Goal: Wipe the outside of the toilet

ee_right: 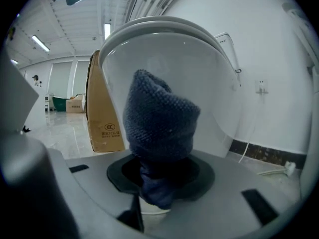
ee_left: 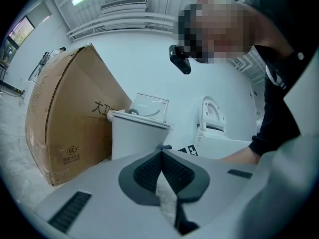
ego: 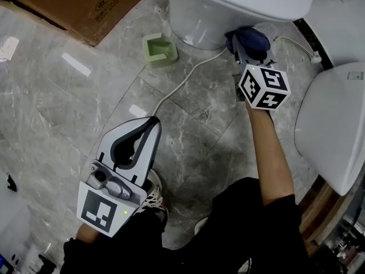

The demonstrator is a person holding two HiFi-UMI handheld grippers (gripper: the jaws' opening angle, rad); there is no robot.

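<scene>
A white toilet (ego: pixel 228 7) stands at the top of the head view, and its curved bowl (ee_right: pixel 169 59) fills the right gripper view. My right gripper (ego: pixel 246 45) is shut on a dark blue cloth (ego: pixel 251 39), which is bunched against the lower side of the bowl; the cloth (ee_right: pixel 159 121) stands up between the jaws. My left gripper (ego: pixel 145 131) hangs low at the left over the floor, apart from the toilet, jaws closed with nothing between them. From there the toilet (ee_left: pixel 137 133) shows beyond the tips (ee_left: pixel 162 151).
A cardboard box (ego: pixel 80 4) lies at the top left. A green holder (ego: pixel 158 50) sits on the marble floor by the toilet base, and a white cable (ego: pixel 182 84) runs past it. A second white toilet (ego: pixel 333 124) stands at the right. My legs and shoe (ego: pixel 154 201) are below.
</scene>
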